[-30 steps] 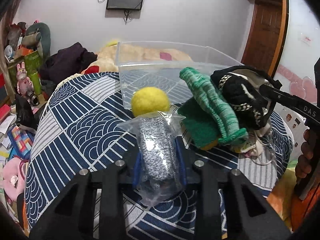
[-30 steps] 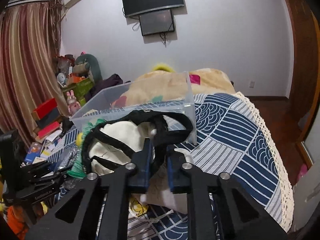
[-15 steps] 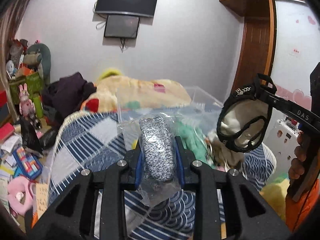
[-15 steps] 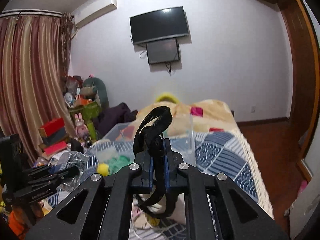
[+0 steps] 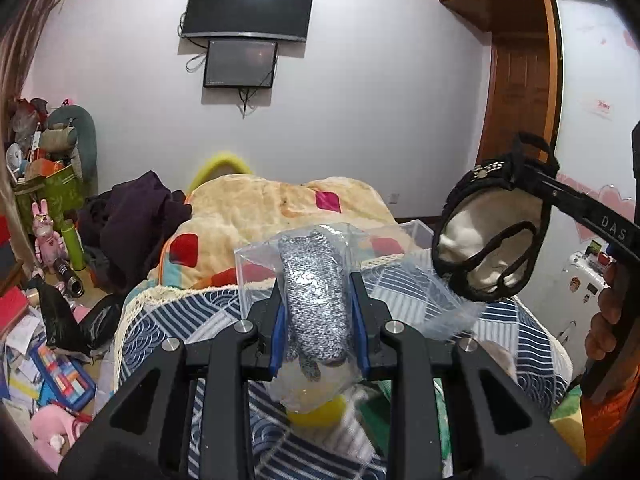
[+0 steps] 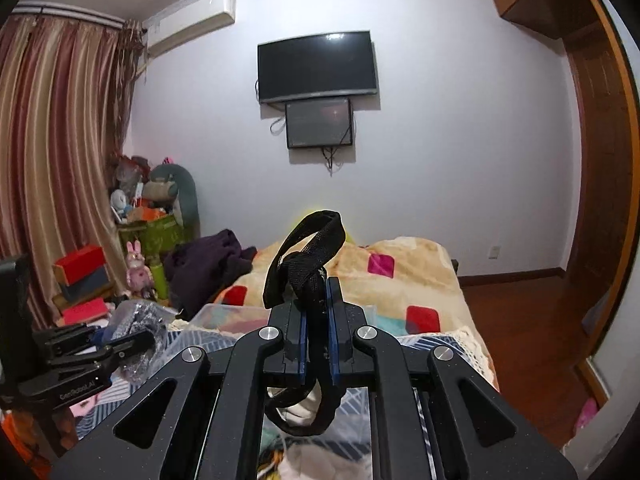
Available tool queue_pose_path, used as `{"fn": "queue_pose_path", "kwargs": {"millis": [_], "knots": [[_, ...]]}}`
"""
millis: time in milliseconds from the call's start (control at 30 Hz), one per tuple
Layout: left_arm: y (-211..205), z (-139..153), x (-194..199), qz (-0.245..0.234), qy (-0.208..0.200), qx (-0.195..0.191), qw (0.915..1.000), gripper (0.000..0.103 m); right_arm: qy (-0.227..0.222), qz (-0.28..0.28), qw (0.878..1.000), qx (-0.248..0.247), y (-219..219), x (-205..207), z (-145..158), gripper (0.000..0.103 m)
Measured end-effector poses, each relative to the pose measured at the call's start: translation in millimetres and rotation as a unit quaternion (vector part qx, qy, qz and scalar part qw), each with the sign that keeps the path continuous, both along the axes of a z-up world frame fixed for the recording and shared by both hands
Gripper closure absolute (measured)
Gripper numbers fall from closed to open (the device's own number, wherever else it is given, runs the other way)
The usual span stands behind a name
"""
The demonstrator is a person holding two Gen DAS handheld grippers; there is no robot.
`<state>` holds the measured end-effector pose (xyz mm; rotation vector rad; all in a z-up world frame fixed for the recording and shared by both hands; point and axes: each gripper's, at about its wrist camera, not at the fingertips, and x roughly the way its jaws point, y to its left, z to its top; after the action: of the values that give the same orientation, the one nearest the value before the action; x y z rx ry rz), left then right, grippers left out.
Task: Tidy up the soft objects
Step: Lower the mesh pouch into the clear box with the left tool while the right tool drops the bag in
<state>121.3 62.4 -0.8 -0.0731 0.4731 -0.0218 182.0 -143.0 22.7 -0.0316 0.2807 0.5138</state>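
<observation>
My left gripper (image 5: 317, 292) is shut on a grey knitted item in a clear plastic bag (image 5: 314, 296), held up above the table. My right gripper (image 6: 316, 292) is shut on the black strap (image 6: 310, 248) of a cream pouch with black trim (image 5: 486, 246), which hangs in the air at the right of the left wrist view. A clear plastic bin (image 5: 416, 232) stands behind the bagged item. A yellow ball (image 5: 316, 414) lies below the left gripper. The left gripper also shows in the right wrist view (image 6: 132, 340).
The table wears a blue and white patterned cloth (image 5: 168, 320). A bed with a cream blanket (image 5: 280, 208) lies behind it. Toys and boxes (image 5: 44, 264) crowd the floor at left. A wooden door (image 5: 516, 100) is at right.
Both grippers have risen well above the table with their loads. The pouch came off the pile and now hangs free; the green knit and the ball dropped low or out of view.
</observation>
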Motion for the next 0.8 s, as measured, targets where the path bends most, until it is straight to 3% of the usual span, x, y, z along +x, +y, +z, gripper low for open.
{"fn": "queue_pose_path", "kwargs": {"millis": [300, 467, 633, 733, 800], "knots": [[-4, -21, 63, 0.002, 0.058, 0.008, 0.9983, 0.075, 0.055, 0.008, 0.998, -0.034, 25, 36, -28, 0.096], [-14, -37, 90, -0.008, 0.101, 0.027, 0.9944, 0.075, 0.105, 0.026, 0.991, -0.076, 29, 50, -49, 0.096], [-16, -51, 101, -0.018, 0.135, 0.012, 0.9906, 0.075, 0.137, 0.034, 0.981, -0.130, 29, 60, -66, 0.095], [-17, -55, 96, -0.019, 0.135, 0.011, 0.9906, 0.070, 0.157, 0.047, 0.976, -0.142, 27, 61, -71, 0.095], [-16, -56, 92, -0.017, 0.134, 0.005, 0.9908, 0.058, 0.161, 0.052, 0.976, -0.140, 22, 58, -72, 0.095]]}}
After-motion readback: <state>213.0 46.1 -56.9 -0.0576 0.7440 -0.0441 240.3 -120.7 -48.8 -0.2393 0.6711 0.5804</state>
